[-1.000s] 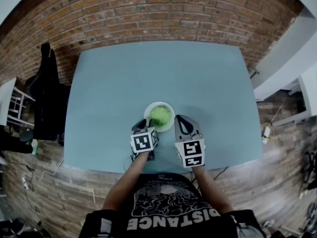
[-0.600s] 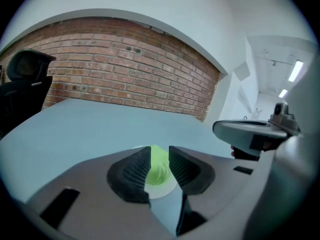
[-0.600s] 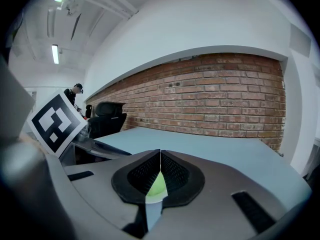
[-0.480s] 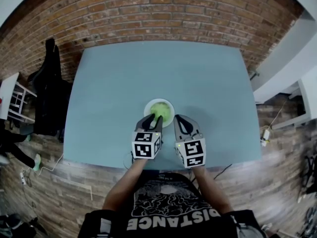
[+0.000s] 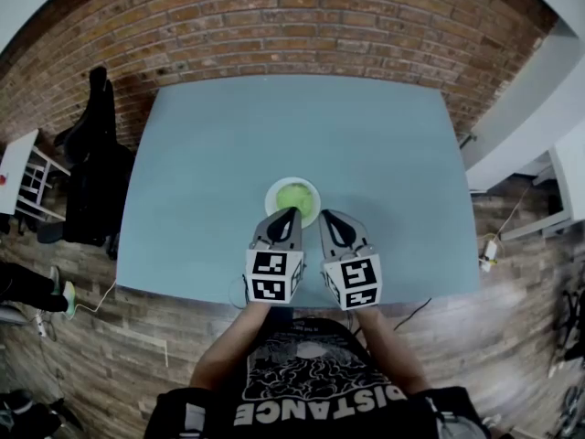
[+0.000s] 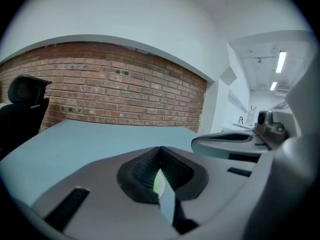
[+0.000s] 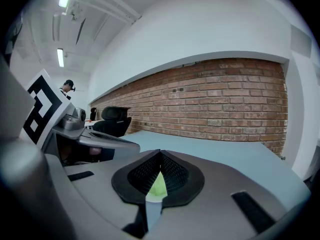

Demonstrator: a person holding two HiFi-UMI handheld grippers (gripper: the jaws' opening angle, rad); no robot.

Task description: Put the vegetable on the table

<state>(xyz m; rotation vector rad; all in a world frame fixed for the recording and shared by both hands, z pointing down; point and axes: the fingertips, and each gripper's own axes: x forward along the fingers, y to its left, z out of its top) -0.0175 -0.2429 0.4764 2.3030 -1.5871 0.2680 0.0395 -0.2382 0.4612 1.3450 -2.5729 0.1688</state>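
— Now, where is the vegetable [image 5: 295, 196] being carried?

— It is being held in a white bowl [image 5: 273, 194], and the bowl is being borne by the blue worktop [image 5: 274, 126], toward the near edge and about midway across. The green lump is lying inside the rim, not on the bare surface.

— And how are the left tongs [image 5: 290, 213] being held?

— They are being pressed together, tip against tip, just over the near rim of the bowl. In the left gripper view a sliver of green is being shown through the slit under the meeting tips, beyond the pads [image 6: 142, 169].

— And the right tongs [image 5: 324, 214]?

— They are likewise being pressed shut, tip to tip, just beside the bowl on its right and close to the left pair. Green is being glimpsed through their slit too.

— What else is being shown?

— A black chair [image 5: 91, 172] is being seen off the worktop's left side, and a brick wall [image 5: 274, 16] behind its far edge. Both marker cubes are being held nearest the person, over the front edge.
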